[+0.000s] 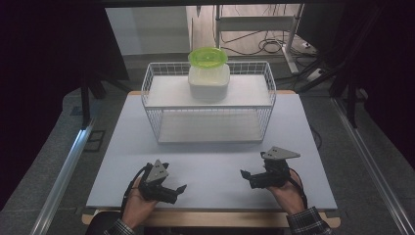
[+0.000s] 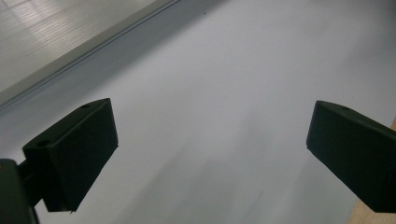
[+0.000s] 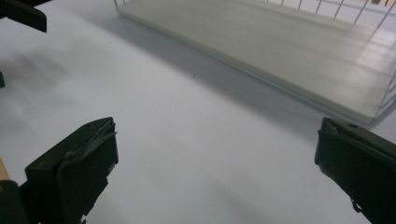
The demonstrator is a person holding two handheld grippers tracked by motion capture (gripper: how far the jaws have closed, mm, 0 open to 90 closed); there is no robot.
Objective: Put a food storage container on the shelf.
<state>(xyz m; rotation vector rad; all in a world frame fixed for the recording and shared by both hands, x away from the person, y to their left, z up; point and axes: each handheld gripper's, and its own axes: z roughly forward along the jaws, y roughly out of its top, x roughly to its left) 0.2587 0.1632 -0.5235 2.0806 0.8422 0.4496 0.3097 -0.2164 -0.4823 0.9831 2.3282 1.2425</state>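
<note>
A white wire rack (image 1: 209,105) with two shelves stands at the back middle of the pale table (image 1: 210,161). On its upper shelf sits a white tub (image 1: 209,82) with a green bowl (image 1: 208,57) on top. My left gripper (image 1: 179,191) rests low at the front left, held in a hand, open, its jaws wide apart over bare table (image 2: 210,140). My right gripper (image 1: 245,176) is at the front right, also open with nothing between its jaws, facing the rack's lower shelf (image 3: 289,51).
The table's wooden front edge (image 1: 215,219) runs along the bottom. Dark curtains flank both sides. A metal rail (image 1: 63,171) lies on the floor at the left, and cables and a frame stand behind the rack.
</note>
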